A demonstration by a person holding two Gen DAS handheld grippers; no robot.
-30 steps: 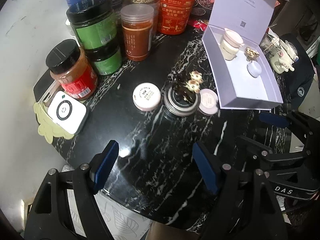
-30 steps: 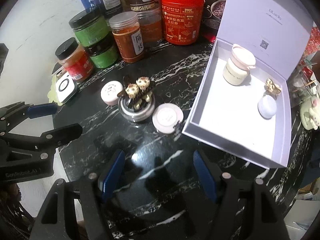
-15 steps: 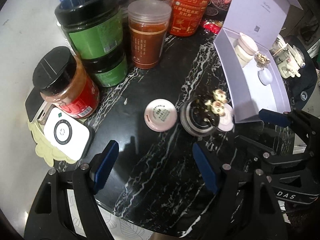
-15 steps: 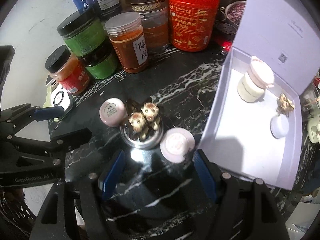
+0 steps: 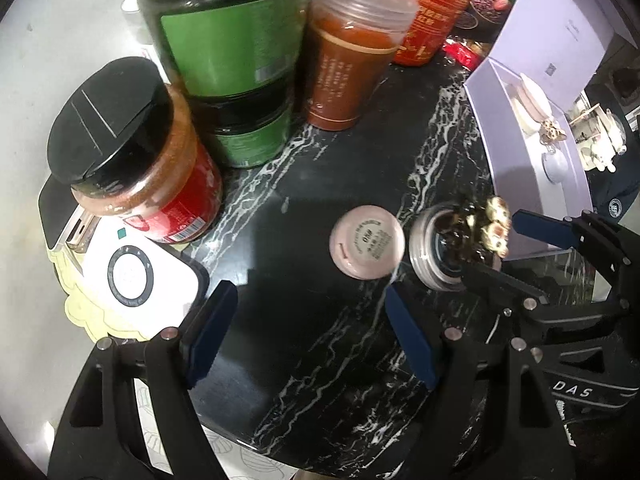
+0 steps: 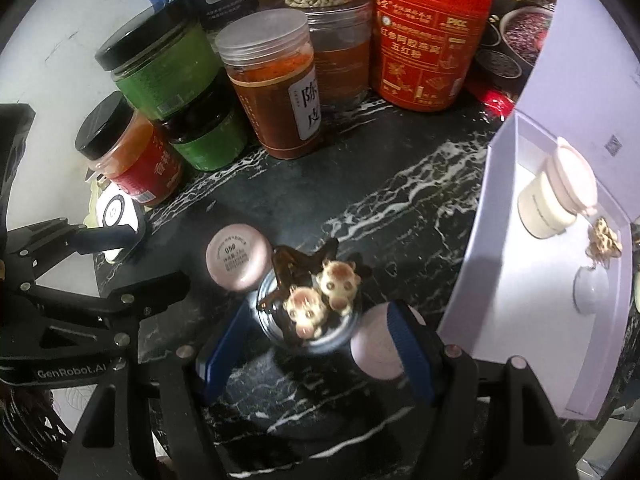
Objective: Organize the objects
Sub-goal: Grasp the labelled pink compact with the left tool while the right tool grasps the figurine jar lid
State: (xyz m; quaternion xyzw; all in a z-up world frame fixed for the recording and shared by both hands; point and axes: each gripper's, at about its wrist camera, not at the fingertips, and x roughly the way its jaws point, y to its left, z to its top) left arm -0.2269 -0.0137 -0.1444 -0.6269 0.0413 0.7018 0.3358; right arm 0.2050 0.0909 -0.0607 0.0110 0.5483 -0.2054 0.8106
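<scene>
Round tin [image 6: 308, 320] between open pads, apparently

1. The left gripper [image 5: 308, 334] is a matte black plastic frame with two angular arms, each tipped with a flat dark-blue pad.
2. Round silver screws sit at its arm joints.
3. The right gripper [image 6: 316, 346] has the same black frame, blue pads and silver screws.
4. White lettering reads "GenRobot.AI" on the left one's side and "DAS" on the right's.
</scene>
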